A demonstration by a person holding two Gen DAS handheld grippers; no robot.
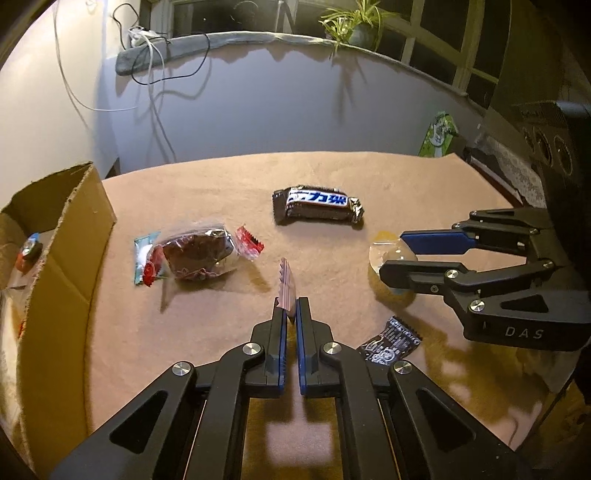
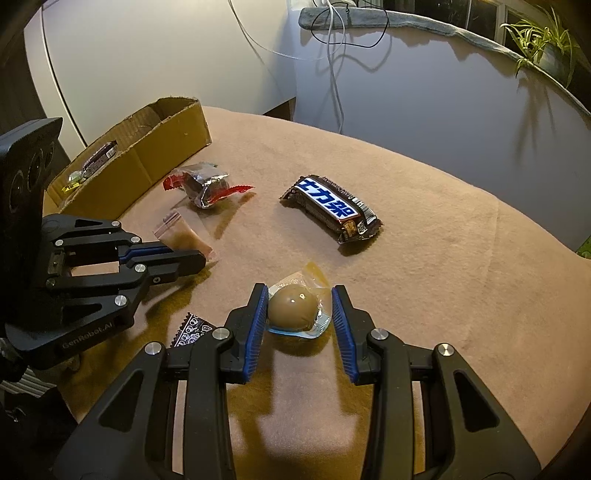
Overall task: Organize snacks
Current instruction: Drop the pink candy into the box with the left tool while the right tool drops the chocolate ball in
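Two grippers over one tan cloth [image 1: 207,184]. Left gripper [image 1: 287,306] [image 2: 201,258]: clamped tight on one thin sachet [image 1: 286,280] [image 2: 184,236], held on edge by its near end, the rest sticking out past the fingertips, just above the cloth. Right gripper [image 2: 300,295] [image 1: 392,253]: jaws partly apart, one on each side of one egg pack [image 2: 295,310] [image 1: 380,254]; left pad against the film, right pad just beside its edge; real squeeze or mere touch, cannot tell.

One chocolate bar [image 1: 317,205] [image 2: 330,208] flat near the middle of the cloth, apart from everything else. Three small packs bunched together left of it: one clear with a brown cake [image 1: 195,254], one pale green and white [image 1: 142,258], one red sweet [image 1: 251,240]. One black patterned sachet [image 1: 391,339] [image 2: 190,328] on the near part of the cloth, between the two grippers.

One open cardboard box [image 1: 74,229] [image 2: 170,144] at the left edge of the cloth; inside, seen from the right wrist, one purple bar [image 2: 99,155] and one small yellowish sweet [image 2: 74,179]. One green packet [image 1: 439,134] upright past the far right corner. One potted plant [image 1: 358,26] on the sill.
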